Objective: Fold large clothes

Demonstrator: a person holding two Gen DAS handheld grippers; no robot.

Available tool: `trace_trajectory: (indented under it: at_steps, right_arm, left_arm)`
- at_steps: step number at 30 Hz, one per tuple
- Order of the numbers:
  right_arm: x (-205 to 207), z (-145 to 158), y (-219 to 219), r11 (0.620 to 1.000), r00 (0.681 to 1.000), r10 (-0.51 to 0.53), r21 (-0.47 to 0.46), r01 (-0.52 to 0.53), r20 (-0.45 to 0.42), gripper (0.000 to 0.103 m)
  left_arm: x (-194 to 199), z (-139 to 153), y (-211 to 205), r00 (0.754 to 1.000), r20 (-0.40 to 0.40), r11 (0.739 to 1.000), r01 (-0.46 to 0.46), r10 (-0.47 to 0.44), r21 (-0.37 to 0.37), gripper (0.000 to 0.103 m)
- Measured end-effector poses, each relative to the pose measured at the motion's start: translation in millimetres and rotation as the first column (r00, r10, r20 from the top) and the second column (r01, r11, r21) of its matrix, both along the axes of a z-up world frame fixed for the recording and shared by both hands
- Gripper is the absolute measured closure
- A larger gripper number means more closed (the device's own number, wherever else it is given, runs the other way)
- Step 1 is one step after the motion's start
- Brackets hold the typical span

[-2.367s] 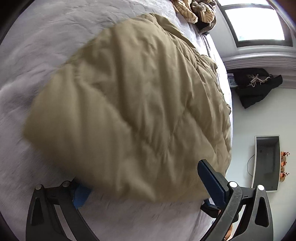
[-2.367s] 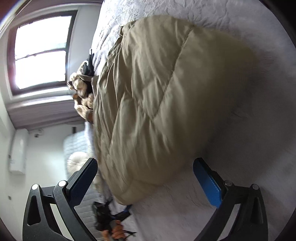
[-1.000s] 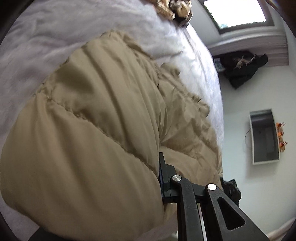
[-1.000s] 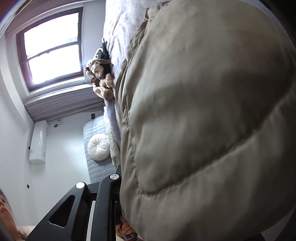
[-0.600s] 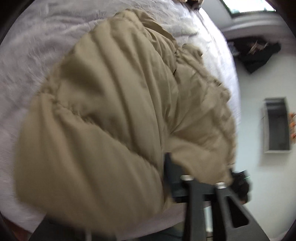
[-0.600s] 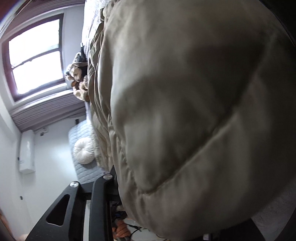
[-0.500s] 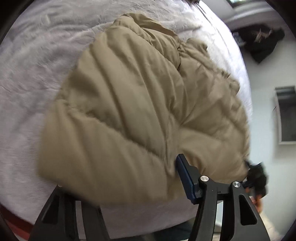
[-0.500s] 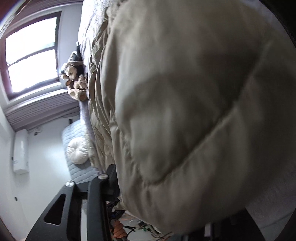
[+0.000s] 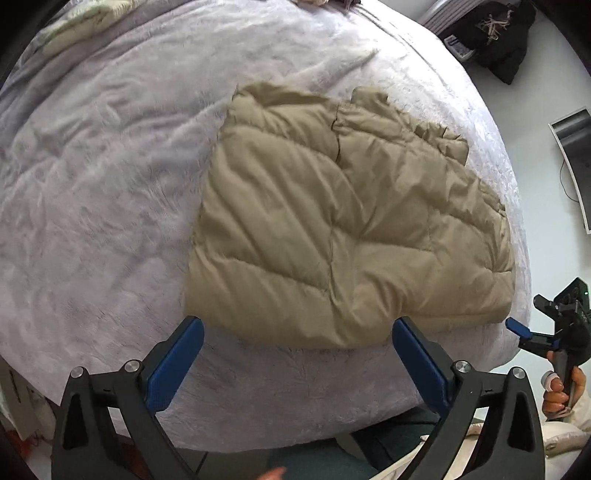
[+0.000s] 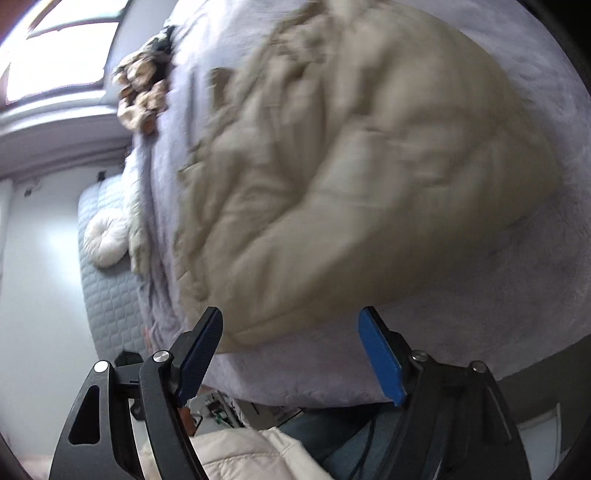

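Observation:
A tan quilted puffer jacket (image 9: 343,229) lies folded into a rough rectangle on the lilac bedspread (image 9: 96,192). My left gripper (image 9: 295,332) is open and empty, just short of the jacket's near edge. The right gripper shows in the left wrist view (image 9: 517,328) at the bed's right edge, held in a hand. In the right wrist view the jacket (image 10: 369,166) is blurred by motion, and my right gripper (image 10: 291,332) is open and empty, just off its near edge.
A pile of brown clothes (image 10: 142,92) lies at the far end of the bed below a window. A round white cushion (image 10: 107,240) rests on a quilted grey seat. Dark clothing (image 9: 495,33) hangs on the wall. A pale garment (image 9: 74,26) lies far left.
Both grippers have let go of the jacket and pulled back toward the near bed edge. The jacket, lifted and filling both views before, now lies folded flat on the bed.

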State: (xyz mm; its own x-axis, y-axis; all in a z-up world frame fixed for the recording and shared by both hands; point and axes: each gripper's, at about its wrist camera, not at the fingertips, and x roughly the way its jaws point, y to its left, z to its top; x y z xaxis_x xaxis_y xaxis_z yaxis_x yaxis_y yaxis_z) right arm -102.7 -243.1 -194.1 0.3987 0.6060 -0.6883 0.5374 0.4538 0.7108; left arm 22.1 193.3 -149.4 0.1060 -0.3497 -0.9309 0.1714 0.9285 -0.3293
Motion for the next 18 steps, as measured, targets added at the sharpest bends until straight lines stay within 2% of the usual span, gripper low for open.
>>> trace_trajectory:
  at_steps: [3,5,6,8,9,12,18]
  right_arm:
    - [13.8,22.0,19.2,0.996,0.996,0.08,-0.05,-0.078,0.04,0.024]
    - [5.5,32.5,28.0,0.99,0.991,0.124,-0.08,-0.12,0.055,0.024]
    - [12.0,35.7,34.7,0.985,0.987,0.148,-0.094,-0.141,0.064,0.022]
    - [20.8,42.4,52.2,0.97,0.978,0.2,-0.154,-0.189,0.057,0.01]
    - [16.9,46.5,59.5,0.956,0.972,0.231,-0.197,-0.217,0.049,0.01]
    - [30.7,49.5,82.3,0.91,0.949,0.315,-0.293,-0.293,0.027,0.01]
    - [43.6,51.3,112.3,0.852,0.92,0.393,-0.375,-0.365,-0.003,0.01]
  left_arm:
    - [9.9,4.4,4.8,0.999,0.032,1.0,-0.017,0.017,0.009,0.001]
    - [23.3,-0.6,5.6,0.998,0.035,0.999,-0.049,0.049,0.0,0.001]
    - [31.3,-4.0,7.8,0.997,0.031,0.998,-0.068,0.068,-0.013,0.001]
    - [47.4,-14.5,11.1,0.995,0.017,0.995,-0.093,0.094,-0.034,0.001]
    - [56.3,-20.4,15.0,0.995,0.007,0.994,-0.103,0.104,-0.042,0.001]
    - [83.5,-40.4,16.9,0.997,-0.042,0.995,-0.067,0.064,-0.08,0.001]
    - [107.9,-60.8,22.2,0.997,-0.071,0.997,-0.016,0.01,-0.079,0.001]
